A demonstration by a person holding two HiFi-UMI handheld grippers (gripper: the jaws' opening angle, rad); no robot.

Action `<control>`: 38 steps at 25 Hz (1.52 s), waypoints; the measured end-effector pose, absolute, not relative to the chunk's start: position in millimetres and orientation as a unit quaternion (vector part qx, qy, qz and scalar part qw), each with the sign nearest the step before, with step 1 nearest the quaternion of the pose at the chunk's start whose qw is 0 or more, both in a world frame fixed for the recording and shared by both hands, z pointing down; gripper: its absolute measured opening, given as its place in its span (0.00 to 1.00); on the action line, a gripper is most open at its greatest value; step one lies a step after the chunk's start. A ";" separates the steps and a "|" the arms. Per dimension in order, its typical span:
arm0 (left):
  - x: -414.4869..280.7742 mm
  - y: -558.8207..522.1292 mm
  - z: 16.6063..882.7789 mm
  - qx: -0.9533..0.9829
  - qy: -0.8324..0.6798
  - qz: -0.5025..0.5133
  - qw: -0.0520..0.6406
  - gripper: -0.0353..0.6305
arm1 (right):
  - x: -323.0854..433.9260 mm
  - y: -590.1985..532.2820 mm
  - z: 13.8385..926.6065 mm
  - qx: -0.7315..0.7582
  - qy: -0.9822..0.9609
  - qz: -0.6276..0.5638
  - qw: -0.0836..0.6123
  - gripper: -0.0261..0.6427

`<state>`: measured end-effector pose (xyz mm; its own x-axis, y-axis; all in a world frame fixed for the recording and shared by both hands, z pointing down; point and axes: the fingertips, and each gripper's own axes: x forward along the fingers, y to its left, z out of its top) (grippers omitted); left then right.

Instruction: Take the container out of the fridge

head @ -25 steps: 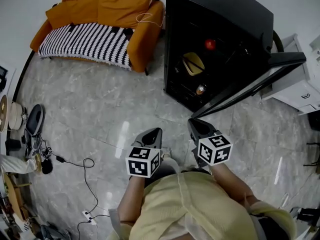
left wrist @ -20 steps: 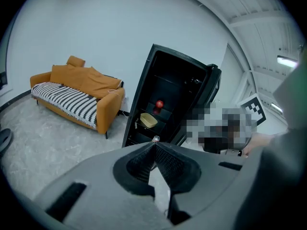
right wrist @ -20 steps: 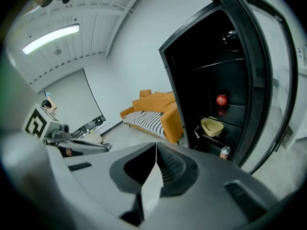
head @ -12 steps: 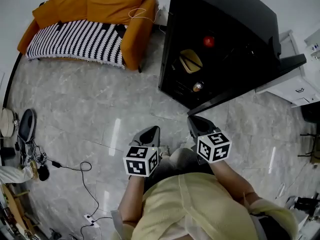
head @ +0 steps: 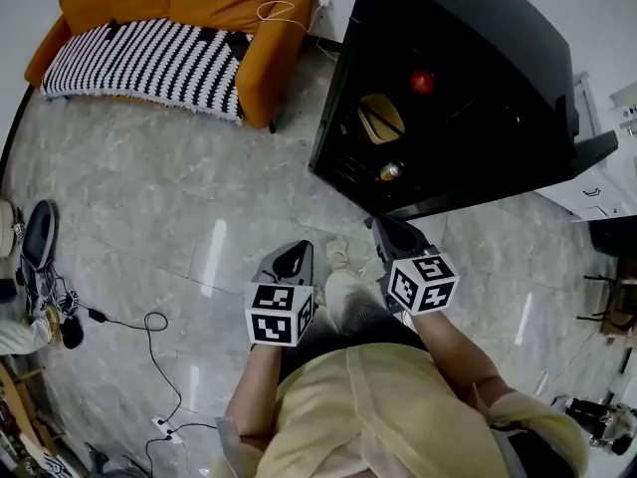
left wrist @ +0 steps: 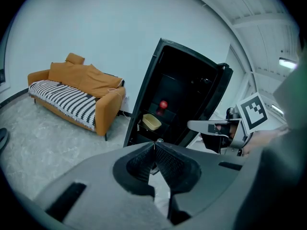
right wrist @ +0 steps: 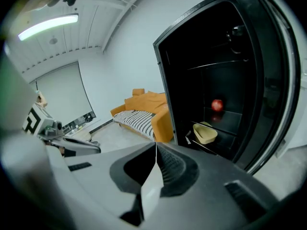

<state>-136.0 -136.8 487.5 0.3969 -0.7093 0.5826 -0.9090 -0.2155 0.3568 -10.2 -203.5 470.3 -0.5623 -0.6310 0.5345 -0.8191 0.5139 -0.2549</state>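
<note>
Since the fridge [head: 468, 28] stands open, both grippers are just carried low in front of the person [head: 378, 416], well short of it, so nothing's in reach yet. Left gripper [head: 295, 259] and right gripper [head: 384, 231] each have their jaws pinched together on nothing, I'd guess because there's no point opening up until the approach. Yellow container [head: 381, 118] sits midway up inside, under the red round thing [head: 422, 81] and above a small can [head: 389, 171].
</note>
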 end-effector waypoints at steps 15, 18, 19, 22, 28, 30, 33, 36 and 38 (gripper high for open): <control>-115.9 -185.6 526.3 0.749 -0.534 0.173 0.352 0.09 | -2.1 -289.8 521.8 0.437 -0.842 0.223 0.226 0.08; -117.4 -193.9 533.3 0.741 -0.548 0.169 0.350 0.09 | -1.1 -307.9 533.1 0.438 -0.840 0.220 0.234 0.08; -118.4 -196.9 536.3 0.737 -0.552 0.168 0.351 0.09 | -1.2 -314.2 537.0 0.438 -0.840 0.217 0.236 0.08; -117.1 -205.3 547.4 0.730 -0.557 0.167 0.360 0.09 | 0.3 -332.9 554.2 0.438 -0.839 0.213 0.243 0.08; -116.3 -221.7 568.7 0.722 -0.566 0.161 0.364 0.09 | 0.5 -369.6 584.7 0.446 -0.832 0.199 0.263 0.08; -119.0 -227.3 576.1 0.718 -0.571 0.156 0.367 0.09 | -0.6 -380.9 591.8 0.449 -0.831 0.192 0.267 0.08; -122.1 -236.3 586.9 0.712 -0.575 0.153 0.372 0.09 | -1.4 -396.4 600.4 0.458 -0.829 0.174 0.271 0.08; -122.5 -248.6 595.8 0.710 -0.579 0.149 0.372 0.09 | -0.7 -410.8 610.4 0.460 -0.829 0.153 0.280 0.08; -121.2 -257.8 602.1 0.711 -0.579 0.147 0.372 0.09 | 2.4 -421.1 618.8 0.462 -0.828 0.139 0.285 0.08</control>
<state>-121.2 -257.8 602.1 0.2873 -0.7134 0.6392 -0.9318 -0.0537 0.3589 2.4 -421.1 618.8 -0.4101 -0.6866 0.6003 -0.8451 0.5335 0.0330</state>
